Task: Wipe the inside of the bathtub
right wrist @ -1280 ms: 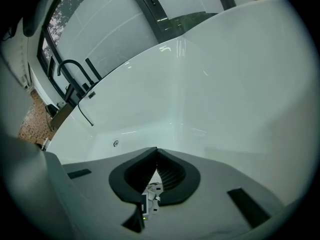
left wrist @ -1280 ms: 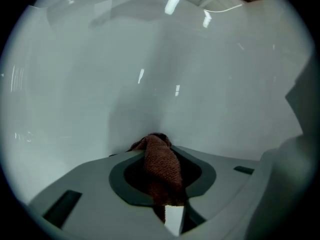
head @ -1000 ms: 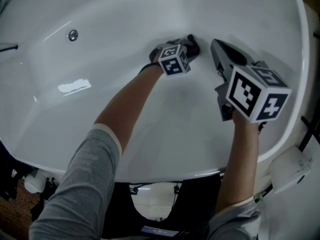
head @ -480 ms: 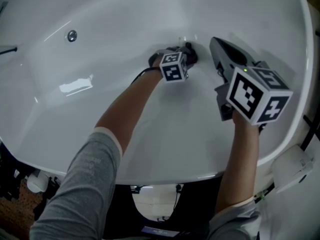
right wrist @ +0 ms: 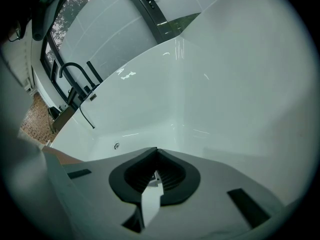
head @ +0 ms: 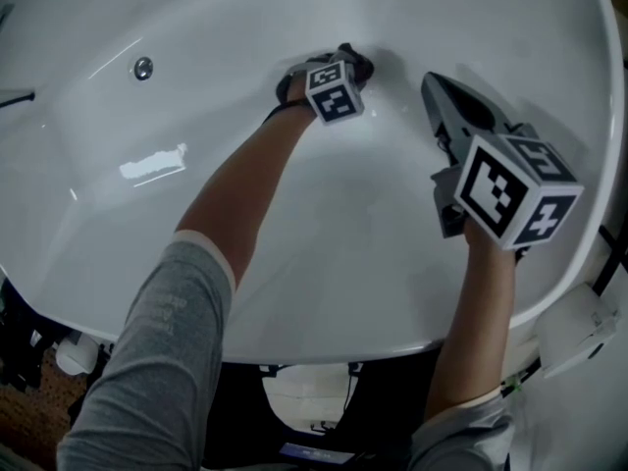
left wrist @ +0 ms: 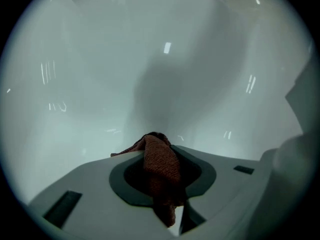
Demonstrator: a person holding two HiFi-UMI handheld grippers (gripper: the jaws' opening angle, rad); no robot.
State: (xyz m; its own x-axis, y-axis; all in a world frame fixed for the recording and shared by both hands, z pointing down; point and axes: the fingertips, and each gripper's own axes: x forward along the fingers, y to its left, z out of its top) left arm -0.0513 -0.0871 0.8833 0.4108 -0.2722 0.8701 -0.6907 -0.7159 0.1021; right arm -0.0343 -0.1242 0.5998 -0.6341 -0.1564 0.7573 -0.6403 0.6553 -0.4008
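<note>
White tub (head: pixel 196 263), left hand-held gripper (left wrist: pixel 160 151) deep inside it, jaws shut tight on a brown cloth (left wrist: pixel 161 166), cloth close to the tub wall, right hand-held gripper (right wrist: pixel 156 156) near the tub's right side, jaws together, nothing between them, small metal knob (head: pixel 143 67) on the wall

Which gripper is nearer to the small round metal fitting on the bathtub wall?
Left. The left gripper, shut on the cloth, is right of the metal fitting in the head view; the right gripper lies farther right, beyond it.
</note>
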